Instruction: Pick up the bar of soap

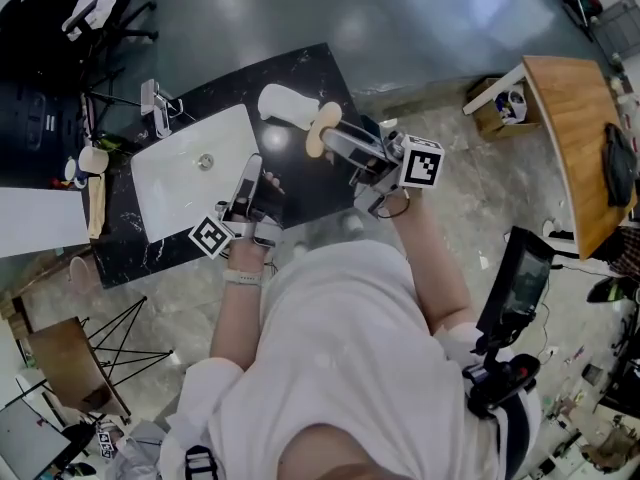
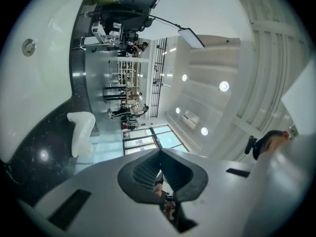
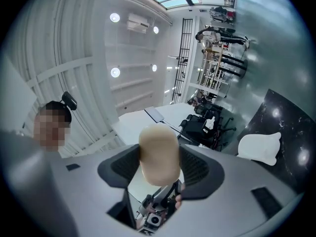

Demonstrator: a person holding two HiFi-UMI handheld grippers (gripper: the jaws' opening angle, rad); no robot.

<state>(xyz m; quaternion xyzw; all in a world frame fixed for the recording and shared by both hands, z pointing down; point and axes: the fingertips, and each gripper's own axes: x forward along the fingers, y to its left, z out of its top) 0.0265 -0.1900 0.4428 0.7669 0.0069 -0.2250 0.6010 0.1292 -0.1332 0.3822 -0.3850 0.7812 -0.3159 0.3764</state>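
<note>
At the far left of the head view, a pale mug (image 1: 92, 158) is sitting on the dark marbled bench (image 1: 312, 76). A chrome tap (image 1: 155, 105) is standing at the far corner of the white sink (image 1: 170, 183). The left gripper (image 1: 253, 164) is hanging over the sink's right edge. In the left gripper view, its fingers (image 2: 148, 172) are pressing together with nothing between them, and they are pointing past the bench toward the room beyond.

Right of the sink, a white curved object (image 1: 285, 105) is lying on the bench (its far end is running toward the bench's back edge). Just beside its near end in the head view, the bar of soap (image 1: 323, 131) is being held up off the bench, pinched by the right gripper (image 1: 330, 136). The right gripper view is showing the cream, rounded bar of soap (image 3: 159, 154) standing on end between the two dark fingers (image 3: 123, 169), one pressing on each side. The white curved object (image 3: 260, 148) is showing off to the right there.

At the far right of the head view, a wooden table (image 1: 570, 138) is standing well apart from the bench.
</note>
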